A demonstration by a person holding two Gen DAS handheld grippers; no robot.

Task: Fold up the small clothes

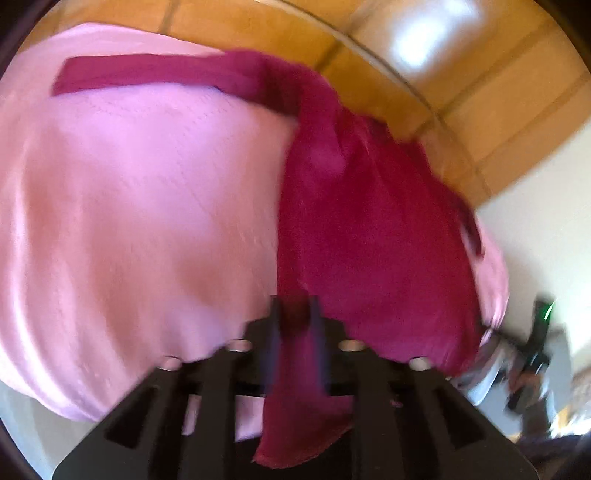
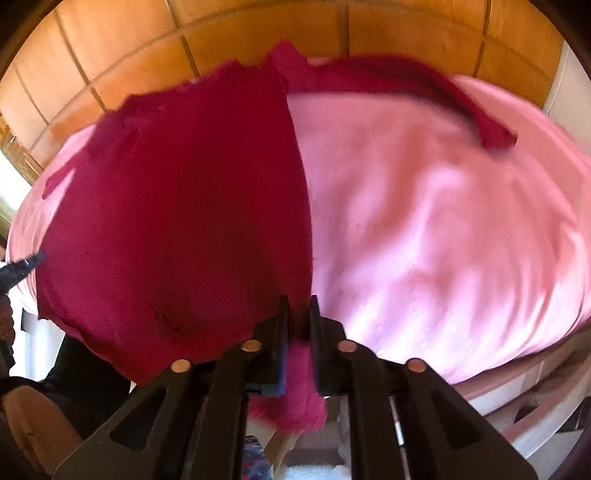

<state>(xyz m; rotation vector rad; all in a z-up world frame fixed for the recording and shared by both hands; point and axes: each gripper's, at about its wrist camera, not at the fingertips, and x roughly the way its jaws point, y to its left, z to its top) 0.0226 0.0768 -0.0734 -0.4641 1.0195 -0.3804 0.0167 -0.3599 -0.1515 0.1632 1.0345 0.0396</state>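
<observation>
A dark red garment (image 1: pixel 369 236) lies spread on a pink cloth (image 1: pixel 140 206) that covers the table. My left gripper (image 1: pixel 295 314) is shut on the garment's near corner, and red fabric hangs down between the fingers. In the right wrist view the same garment (image 2: pixel 177 221) covers the left half, with a long red strap (image 2: pixel 476 110) reaching to the far right over the pink cloth (image 2: pixel 443 221). My right gripper (image 2: pixel 298 314) is shut on the garment's other near corner. The left gripper's tip (image 2: pixel 26 267) shows at the far left edge. Both views are motion-blurred.
A wooden panelled wall (image 2: pixel 258 33) stands behind the table. The table's white rim (image 2: pixel 517 391) shows at the lower right. Dark clutter (image 1: pixel 532 365) sits on the floor at the right in the left wrist view.
</observation>
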